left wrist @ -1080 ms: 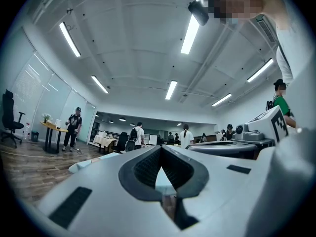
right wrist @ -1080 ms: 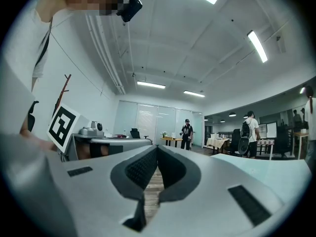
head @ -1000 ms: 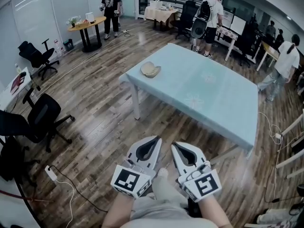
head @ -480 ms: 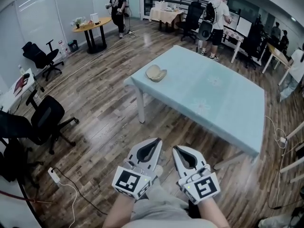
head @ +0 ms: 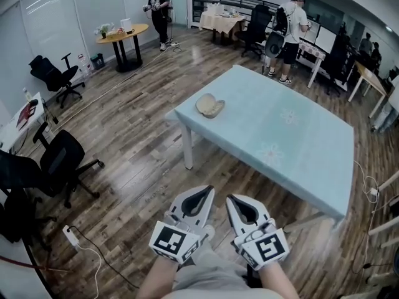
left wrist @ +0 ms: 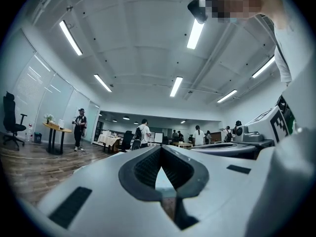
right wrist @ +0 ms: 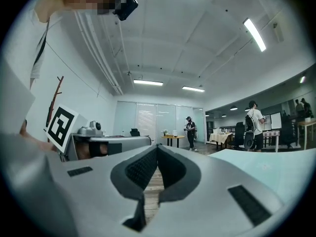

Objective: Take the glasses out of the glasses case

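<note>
Holding my left hand-held gripper (head: 207, 192) and right hand-held gripper (head: 230, 198) clenched on nothing; glasses case (head: 210, 106) lies on the bench (head: 299, 142) ahead.

No words, numbers or brand names are showing clearly enough to read anywhere. The only printed signs are showing on the left tongs (head: 207, 192) and right tongs (head: 230, 199): black-and-white square markers (head: 171, 242) on their cubes, carrying block patterns, not letters.

floor (head: 137, 136): wood planks | table (head: 312, 161): pale-blue top | chairs (head: 59, 157): black, office | ceiling lights (left wrist: 196, 33): long strips
</note>
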Demonstrator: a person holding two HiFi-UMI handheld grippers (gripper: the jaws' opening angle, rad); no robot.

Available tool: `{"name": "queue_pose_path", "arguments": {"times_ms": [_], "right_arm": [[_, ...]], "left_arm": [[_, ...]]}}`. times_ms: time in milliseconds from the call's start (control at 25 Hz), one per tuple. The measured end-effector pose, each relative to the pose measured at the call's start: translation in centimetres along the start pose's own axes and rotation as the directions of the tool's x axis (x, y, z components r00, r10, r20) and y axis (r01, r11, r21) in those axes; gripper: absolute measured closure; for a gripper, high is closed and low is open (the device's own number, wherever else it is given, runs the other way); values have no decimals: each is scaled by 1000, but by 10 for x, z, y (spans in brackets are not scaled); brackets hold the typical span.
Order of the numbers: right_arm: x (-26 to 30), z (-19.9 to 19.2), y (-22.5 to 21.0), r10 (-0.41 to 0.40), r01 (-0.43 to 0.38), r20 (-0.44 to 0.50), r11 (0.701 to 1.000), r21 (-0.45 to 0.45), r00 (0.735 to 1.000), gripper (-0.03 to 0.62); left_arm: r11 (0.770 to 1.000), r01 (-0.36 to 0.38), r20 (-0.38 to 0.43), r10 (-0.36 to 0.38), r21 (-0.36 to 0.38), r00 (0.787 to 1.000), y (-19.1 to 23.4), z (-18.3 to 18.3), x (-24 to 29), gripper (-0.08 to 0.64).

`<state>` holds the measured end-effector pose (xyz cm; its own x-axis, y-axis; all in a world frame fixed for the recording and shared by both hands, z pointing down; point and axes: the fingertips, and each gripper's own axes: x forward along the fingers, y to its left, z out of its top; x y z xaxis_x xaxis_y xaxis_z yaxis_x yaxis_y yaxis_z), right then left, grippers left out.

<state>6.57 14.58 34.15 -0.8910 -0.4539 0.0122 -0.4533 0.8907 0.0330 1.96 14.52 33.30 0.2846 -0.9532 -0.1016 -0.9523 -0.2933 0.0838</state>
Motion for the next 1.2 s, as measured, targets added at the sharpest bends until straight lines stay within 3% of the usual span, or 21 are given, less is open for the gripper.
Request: {"name": "queue_pose_path", "arguments": {"times_ms": [800,1200], "right_arm": [[125,0,-68,13,-14,9,998,60,1000,584],[179,3,-97,31,-31,1,999,36,1000,584]], "left_arm": [[1000,-8,-18,8,9,1000,104,3,82,552],[1000,8,-25,-8,0,1000,146,2,127,552]]}}
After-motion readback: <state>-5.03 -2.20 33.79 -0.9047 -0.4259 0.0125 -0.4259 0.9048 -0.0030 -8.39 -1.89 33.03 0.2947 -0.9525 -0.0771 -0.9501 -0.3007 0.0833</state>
